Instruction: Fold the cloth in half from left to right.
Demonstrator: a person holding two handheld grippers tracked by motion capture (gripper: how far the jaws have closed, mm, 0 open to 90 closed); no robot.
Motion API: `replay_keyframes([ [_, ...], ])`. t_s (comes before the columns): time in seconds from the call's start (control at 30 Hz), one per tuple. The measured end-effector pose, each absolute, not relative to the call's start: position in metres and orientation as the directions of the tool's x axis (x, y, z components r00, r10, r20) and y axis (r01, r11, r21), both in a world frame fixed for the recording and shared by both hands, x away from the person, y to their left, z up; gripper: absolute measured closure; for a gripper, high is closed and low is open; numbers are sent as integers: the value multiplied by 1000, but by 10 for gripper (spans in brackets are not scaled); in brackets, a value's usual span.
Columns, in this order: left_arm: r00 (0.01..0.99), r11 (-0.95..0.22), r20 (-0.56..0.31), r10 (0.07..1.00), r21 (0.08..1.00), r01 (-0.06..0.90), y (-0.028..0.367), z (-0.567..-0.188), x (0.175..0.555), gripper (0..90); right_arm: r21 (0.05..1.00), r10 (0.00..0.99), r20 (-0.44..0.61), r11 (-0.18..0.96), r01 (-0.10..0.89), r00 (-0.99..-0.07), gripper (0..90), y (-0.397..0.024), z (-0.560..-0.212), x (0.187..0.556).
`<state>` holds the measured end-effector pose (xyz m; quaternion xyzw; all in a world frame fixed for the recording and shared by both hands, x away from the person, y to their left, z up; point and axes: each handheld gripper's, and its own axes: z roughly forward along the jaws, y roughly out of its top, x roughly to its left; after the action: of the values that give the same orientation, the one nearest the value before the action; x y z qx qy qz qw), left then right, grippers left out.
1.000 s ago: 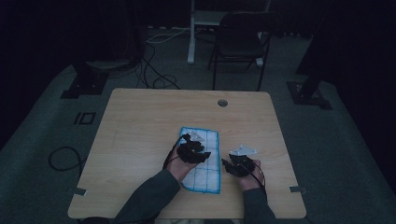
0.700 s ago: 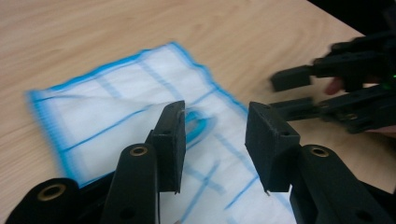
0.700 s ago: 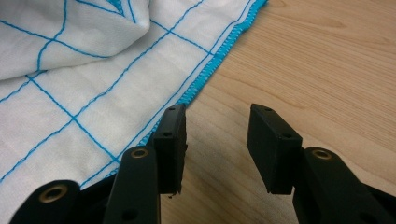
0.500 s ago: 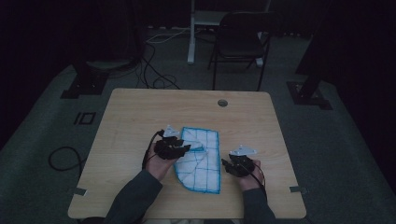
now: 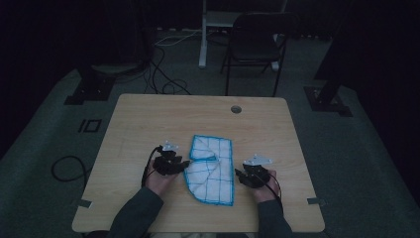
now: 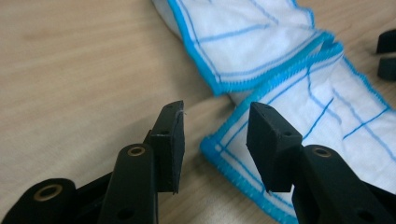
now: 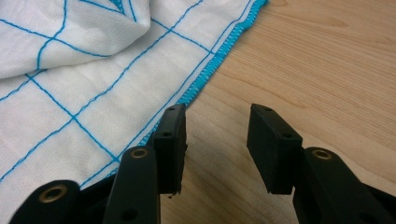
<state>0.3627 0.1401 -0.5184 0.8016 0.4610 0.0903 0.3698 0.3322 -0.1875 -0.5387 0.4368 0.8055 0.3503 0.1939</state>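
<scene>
A white cloth (image 5: 213, 171) with blue grid lines and a blue hem lies crumpled on the wooden table (image 5: 148, 119). At its left edge is my left gripper (image 5: 185, 162), pointing right. In the left gripper view the jaws (image 6: 215, 135) stand apart, having just opened a little. A hemmed corner of the cloth (image 6: 261, 42) lies between them, unpressed. My right gripper (image 5: 239, 173) rests at the cloth's right edge. Its jaws (image 7: 215, 140) are open over bare wood, the left one beside the hem of the cloth (image 7: 93, 84).
A round cable hole (image 5: 236, 109) sits near the table's far edge. Beyond the table stand a dark folding chair (image 5: 255, 44) and black stand bases (image 5: 89, 89). Cables (image 5: 67, 166) lie on the floor at the left. The right gripper's jaws (image 6: 386, 53) show at the left gripper view's right edge.
My left hand has moved left, from over the cloth's middle to its left edge. The cloth now lies uncovered, folded at its left side. The right hand has stayed put.
</scene>
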Motion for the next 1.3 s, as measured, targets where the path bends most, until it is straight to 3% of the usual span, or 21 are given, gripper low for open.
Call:
replay_keyframes([
  [0.4,572,-367,-123,811,655,660,130,-532,356,591,734,840,-6,372,569,-542,574,-188,-539,332],
  [0.63,573,-411,-25,819,670,618,121,-534,349,681,731,841,-9,375,570,-542,575,-187,-539,332],
  [0.83,582,-391,-74,810,671,630,120,-534,348,855,730,838,-13,380,568,-545,575,-186,-540,332],
  [1.3,605,-357,-104,789,724,590,118,-519,339,893,732,842,-10,374,569,-540,575,-188,-539,332],
])
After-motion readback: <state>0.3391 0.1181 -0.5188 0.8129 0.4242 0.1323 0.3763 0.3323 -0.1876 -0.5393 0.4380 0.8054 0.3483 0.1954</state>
